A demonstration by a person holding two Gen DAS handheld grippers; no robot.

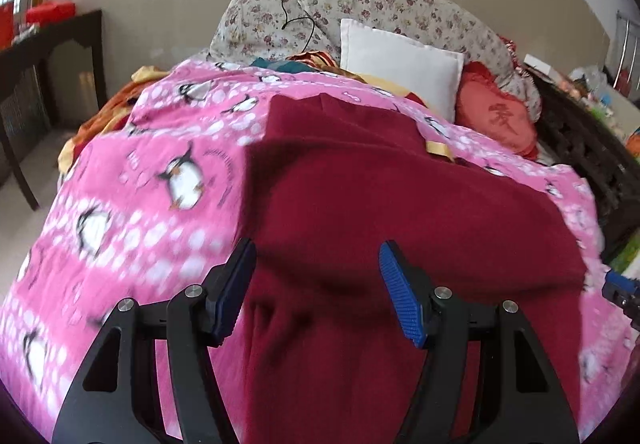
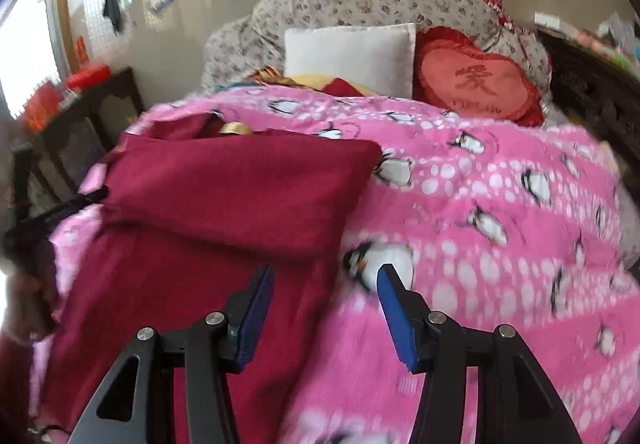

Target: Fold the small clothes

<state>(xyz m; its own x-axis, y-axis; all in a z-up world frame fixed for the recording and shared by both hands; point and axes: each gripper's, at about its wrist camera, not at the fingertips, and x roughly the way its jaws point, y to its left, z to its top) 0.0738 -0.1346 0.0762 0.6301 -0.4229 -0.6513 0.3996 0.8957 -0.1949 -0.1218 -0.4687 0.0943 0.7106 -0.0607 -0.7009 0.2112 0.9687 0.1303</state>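
Observation:
A dark red garment (image 1: 380,212) lies spread on a pink penguin-print blanket (image 1: 152,172) on the bed. My left gripper (image 1: 318,264) is open and empty, hovering just above the garment's near part. In the right wrist view the garment (image 2: 224,196) lies left of centre with its far part folded over. My right gripper (image 2: 326,282) is open and empty above the garment's right edge, where it meets the blanket (image 2: 500,236). The left gripper (image 2: 60,210) shows at the left edge of that view, and the right gripper's tip (image 1: 624,292) at the right edge of the left wrist view.
A white pillow (image 1: 400,64), a red heart cushion (image 2: 472,80) and a floral quilt (image 1: 360,8) lie at the bed's head. A dark wooden table (image 1: 48,44) stands to the left. A dark carved bed frame (image 1: 592,148) runs along the right.

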